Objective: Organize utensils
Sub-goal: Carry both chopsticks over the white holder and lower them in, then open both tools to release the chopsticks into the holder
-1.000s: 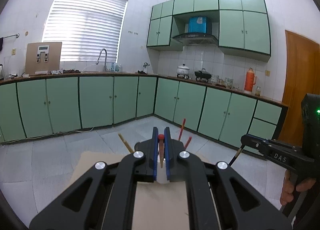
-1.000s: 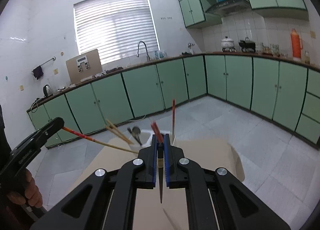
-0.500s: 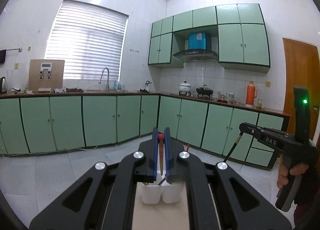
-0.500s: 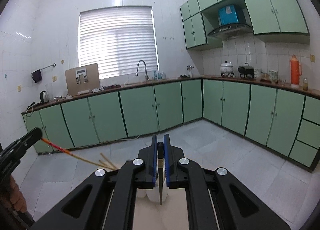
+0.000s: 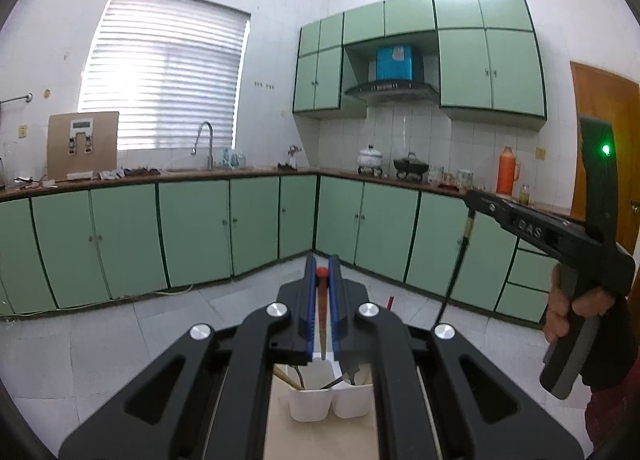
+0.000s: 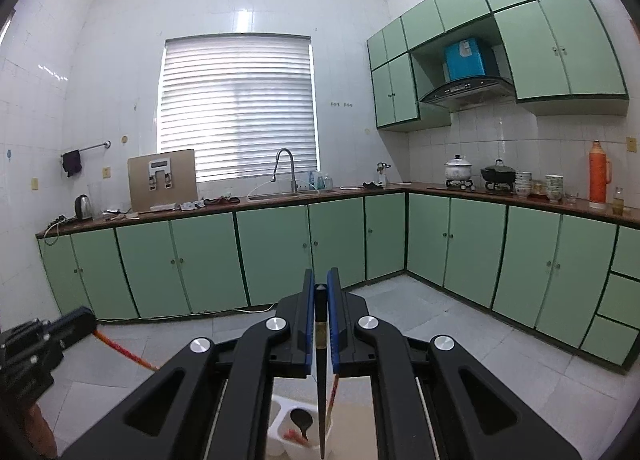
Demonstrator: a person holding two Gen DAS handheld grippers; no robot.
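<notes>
Two black two-finger grippers with blue pads are up, the left gripper pinching one red-tipped wooden chopstick, the right gripper pinching one dark chopstick. One white plastic two-compartment utensil holder stands below. On the counter: one orange thermos, one white lidded pot, one black wok, one steel kettle.

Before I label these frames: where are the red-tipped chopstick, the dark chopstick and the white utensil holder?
red-tipped chopstick (image 5: 322, 304): left wrist view, on its shaft between the jaws.
dark chopstick (image 6: 320, 344): right wrist view, on its shaft between the jaws.
white utensil holder (image 5: 310, 404): left wrist view, on its front wall.
</notes>
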